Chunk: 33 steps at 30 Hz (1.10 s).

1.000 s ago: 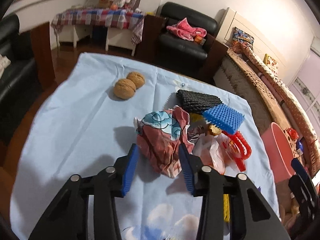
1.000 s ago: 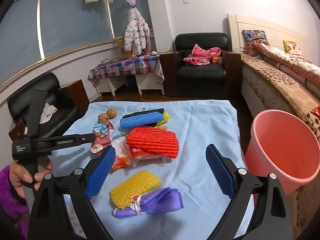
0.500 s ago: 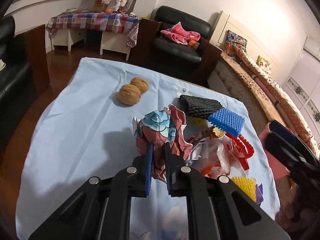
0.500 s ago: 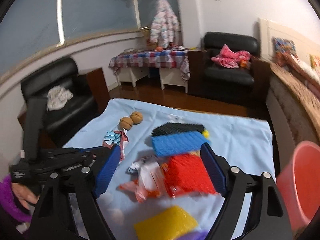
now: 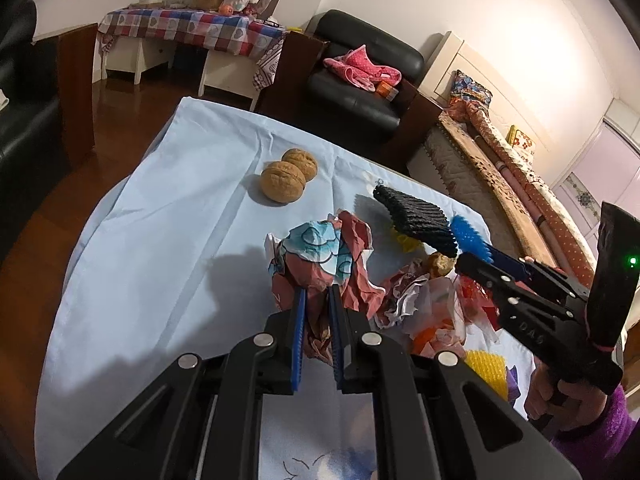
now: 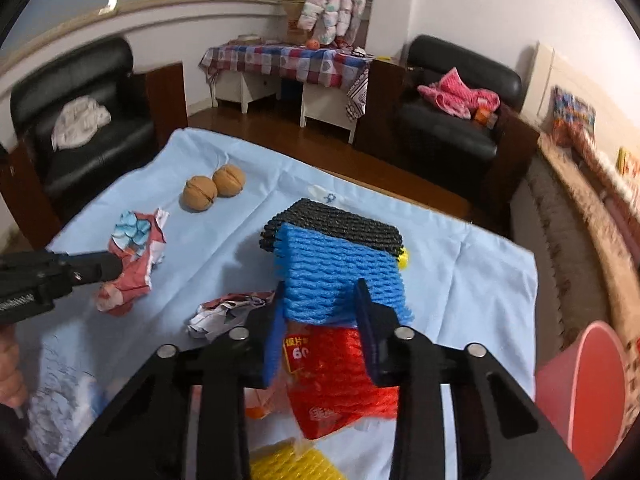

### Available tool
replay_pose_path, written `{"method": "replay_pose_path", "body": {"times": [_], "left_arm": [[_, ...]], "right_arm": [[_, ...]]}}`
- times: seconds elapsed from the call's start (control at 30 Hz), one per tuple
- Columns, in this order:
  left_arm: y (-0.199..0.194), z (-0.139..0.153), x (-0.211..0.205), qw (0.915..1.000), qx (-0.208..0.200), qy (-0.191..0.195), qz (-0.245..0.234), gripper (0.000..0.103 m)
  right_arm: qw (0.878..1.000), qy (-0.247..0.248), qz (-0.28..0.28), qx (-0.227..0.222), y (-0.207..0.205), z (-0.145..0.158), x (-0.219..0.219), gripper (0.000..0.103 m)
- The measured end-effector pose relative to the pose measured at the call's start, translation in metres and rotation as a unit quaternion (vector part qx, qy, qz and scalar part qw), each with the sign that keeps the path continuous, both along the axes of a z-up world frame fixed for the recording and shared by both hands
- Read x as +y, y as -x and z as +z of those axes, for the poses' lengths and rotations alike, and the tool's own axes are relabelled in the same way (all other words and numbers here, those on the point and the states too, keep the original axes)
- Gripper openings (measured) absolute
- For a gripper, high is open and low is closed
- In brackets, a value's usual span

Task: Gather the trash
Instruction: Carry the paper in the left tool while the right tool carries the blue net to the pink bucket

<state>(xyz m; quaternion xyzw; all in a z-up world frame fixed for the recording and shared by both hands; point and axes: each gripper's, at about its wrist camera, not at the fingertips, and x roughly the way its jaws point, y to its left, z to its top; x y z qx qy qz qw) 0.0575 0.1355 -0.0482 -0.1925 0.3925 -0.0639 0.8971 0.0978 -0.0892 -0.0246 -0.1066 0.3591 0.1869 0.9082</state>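
Observation:
On the blue-clothed table [image 5: 160,240] lies a heap of trash. My left gripper [image 5: 317,300] is shut on a crumpled red and blue paper wrapper [image 5: 320,248]; the right wrist view shows that gripper [image 6: 108,266] at the left, on the wrapper [image 6: 136,256]. My right gripper [image 6: 320,296] has its jaws closing on a blue foam net [image 6: 340,268], and the pads press its near edge. That net rests on a black foam net [image 6: 332,216]. From the left wrist view the right gripper [image 5: 480,256] reaches in at the blue net [image 5: 468,236].
Two walnuts [image 6: 208,192] sit at the far left of the cloth. A red foam net in a plastic bag [image 6: 340,380], a yellow net [image 6: 288,464] and crumpled paper [image 6: 228,312] lie under my right gripper. A pink bucket [image 6: 580,380] stands off the table's right edge.
My left gripper shut on the crumpled wrapper. My right gripper swung left from above the yellow net to the blue foam net, and its jaws narrowed onto it.

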Motion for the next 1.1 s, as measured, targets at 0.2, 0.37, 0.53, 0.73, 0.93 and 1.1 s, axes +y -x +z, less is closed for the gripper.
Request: {"method": "replay_pose_path", "body": {"times": [0.2, 0.37, 0.53, 0.73, 0.93, 1.1], "left_arm": [[-0.003, 0.007, -0.001, 1.0000, -0.005, -0.002, -0.005, 0.010], [-0.003, 0.020, -0.010, 0.9998, -0.016, -0.005, -0.010, 0.010], [-0.003, 0.035, -0.027, 0.9992, -0.028, -0.013, -0.023, 0.010], [-0.003, 0.054, -0.062, 0.9972, -0.044, -0.023, -0.055, 0.010], [-0.008, 0.064, -0.102, 0.9944, -0.052, -0.034, -0.086, 0.010], [-0.011, 0.068, -0.123, 0.9932, -0.050, -0.039, -0.098, 0.010]], "right_arm": [[0.995, -0.097, -0.006, 0.020, 0.004, 0.014, -0.025, 0.018], [0.983, -0.180, -0.016, 0.023, 0.008, 0.031, -0.054, 0.016], [0.965, -0.256, -0.042, 0.032, 0.010, 0.041, -0.093, 0.012], [0.953, -0.288, -0.093, 0.009, 0.026, 0.045, -0.150, 0.008], [0.945, -0.301, -0.131, 0.011, 0.036, 0.038, -0.193, 0.008], [0.946, -0.287, -0.148, 0.001, 0.045, 0.031, -0.211, 0.008]]}}
